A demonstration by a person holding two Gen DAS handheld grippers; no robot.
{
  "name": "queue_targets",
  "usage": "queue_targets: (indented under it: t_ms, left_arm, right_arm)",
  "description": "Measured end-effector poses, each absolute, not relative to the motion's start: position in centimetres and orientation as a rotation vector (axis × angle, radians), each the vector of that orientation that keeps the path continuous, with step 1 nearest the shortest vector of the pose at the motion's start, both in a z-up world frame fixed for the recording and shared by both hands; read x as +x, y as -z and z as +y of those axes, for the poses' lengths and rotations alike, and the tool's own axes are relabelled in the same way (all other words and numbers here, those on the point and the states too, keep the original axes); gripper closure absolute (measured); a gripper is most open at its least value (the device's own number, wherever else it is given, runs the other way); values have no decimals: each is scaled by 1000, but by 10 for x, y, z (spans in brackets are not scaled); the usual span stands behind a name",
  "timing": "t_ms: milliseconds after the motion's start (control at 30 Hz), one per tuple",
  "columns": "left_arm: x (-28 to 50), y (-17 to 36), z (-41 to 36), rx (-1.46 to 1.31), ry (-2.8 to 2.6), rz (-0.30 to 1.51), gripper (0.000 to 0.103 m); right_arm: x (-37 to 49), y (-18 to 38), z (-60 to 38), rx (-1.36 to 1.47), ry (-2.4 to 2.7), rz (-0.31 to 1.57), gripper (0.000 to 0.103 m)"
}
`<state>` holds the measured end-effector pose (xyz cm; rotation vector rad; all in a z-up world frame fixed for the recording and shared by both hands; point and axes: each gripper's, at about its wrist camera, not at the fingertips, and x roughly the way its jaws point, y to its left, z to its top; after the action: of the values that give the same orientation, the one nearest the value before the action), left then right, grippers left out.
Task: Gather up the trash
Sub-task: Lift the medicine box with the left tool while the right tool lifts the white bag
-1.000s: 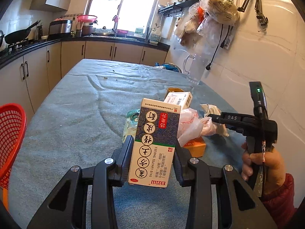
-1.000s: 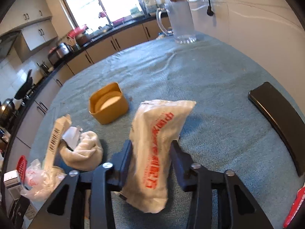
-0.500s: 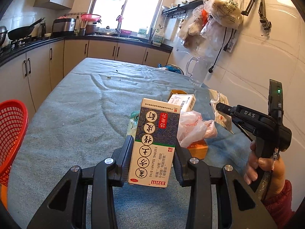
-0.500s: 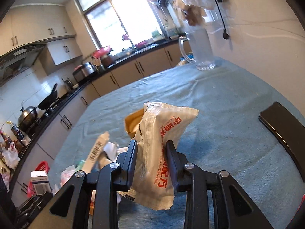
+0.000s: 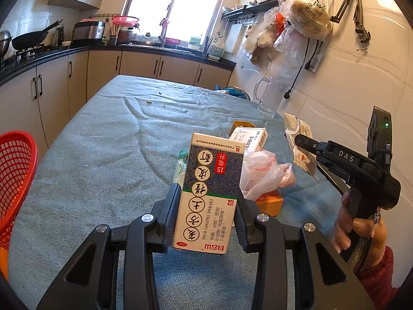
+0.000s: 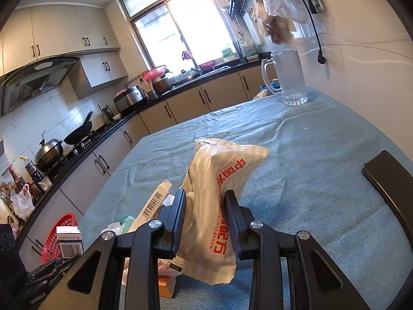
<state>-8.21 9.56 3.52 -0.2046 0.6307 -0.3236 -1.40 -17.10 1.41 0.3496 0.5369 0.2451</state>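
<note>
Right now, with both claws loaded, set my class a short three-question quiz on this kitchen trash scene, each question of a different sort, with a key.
1. True or false: the left claw grips a printed box.
2. Multiple choice: what does the right claw hold? A) a glass jug B) a white packet with red print C) a red basket
3. Fill in: at the table's left edge, in the left wrist view, stands a red ____.

Key
1. True; its fingers press on both sides of the box.
2. B; the packet sits between the fingers. The jug stands far off on the table.
3. Basket.
</note>
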Motion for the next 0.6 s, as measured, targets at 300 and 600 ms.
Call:
queue_targets:
  t_ms: [300, 600]
  left_arm:
    - [-78, -36, 96, -212, 322, 639, 66]
    - [-77, -36, 97, -216, 320, 642, 66]
  right_arm:
    - [-16, -14, -171, 358, -278, 529, 70]
    - [-15, -15, -171, 357, -300, 524, 70]
